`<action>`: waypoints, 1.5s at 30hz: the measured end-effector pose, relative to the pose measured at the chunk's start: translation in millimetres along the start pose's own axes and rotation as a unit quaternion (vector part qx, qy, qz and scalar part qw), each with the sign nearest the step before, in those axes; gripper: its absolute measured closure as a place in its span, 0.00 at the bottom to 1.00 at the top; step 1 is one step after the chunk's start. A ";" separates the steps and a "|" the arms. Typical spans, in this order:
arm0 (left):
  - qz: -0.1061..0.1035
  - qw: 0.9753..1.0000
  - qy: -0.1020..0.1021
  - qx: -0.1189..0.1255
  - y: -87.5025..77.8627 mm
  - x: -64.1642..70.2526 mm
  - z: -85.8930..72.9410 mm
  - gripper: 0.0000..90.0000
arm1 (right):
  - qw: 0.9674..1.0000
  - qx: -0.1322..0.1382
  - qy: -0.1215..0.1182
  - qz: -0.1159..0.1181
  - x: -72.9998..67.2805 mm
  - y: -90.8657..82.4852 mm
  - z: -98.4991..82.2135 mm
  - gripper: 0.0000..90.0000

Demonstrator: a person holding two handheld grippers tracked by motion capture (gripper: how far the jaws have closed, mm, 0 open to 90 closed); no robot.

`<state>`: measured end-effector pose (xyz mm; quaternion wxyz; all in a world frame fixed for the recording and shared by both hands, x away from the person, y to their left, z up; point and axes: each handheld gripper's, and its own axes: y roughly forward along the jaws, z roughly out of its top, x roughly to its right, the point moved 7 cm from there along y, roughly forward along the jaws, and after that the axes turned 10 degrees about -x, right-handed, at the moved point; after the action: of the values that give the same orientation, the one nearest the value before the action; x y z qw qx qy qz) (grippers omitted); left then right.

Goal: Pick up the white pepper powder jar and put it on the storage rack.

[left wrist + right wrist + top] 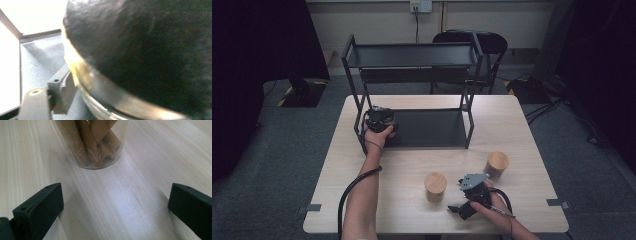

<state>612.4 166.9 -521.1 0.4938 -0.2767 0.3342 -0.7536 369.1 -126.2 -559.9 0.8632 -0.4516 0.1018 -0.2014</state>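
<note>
Glass jar (pixel 105 100), dark rounded lid, beside left tool (pixel 379 120).

A pale wooden table (pixel 362 210) carries a black metal shelf rack (pixel 412 55) at its far side, and the left claw (pixel 379 120) sits at the rack's lower shelf (pixel 432 127). Ahead of the right claw (pixel 472 192) stands a wood-lidded glass jar of cinnamon sticks (pixel 93 142). Just beside that claw, towards the left one, stands a second wood-lidded jar (pixel 435 186).
</note>
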 end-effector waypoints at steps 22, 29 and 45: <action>-0.014 1.000 -0.018 0.003 -16.0 1.6 -6.6 0.02 | 1.000 0.000 0.000 0.000 0.0 0.0 0.0 0.00; -0.024 0.999 -0.023 0.005 -19.9 3.9 -10.9 0.03 | 1.000 0.000 0.000 0.000 0.0 0.0 0.0 0.00; -0.035 0.999 -0.020 0.016 -28.0 9.6 -18.5 0.03 | 1.000 0.000 0.000 0.000 0.0 0.0 0.0 0.00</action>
<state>579.4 170.3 -510.0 0.4782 -0.2950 0.3026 -0.7699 369.1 -126.2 -560.0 0.8632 -0.4517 0.1014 -0.2014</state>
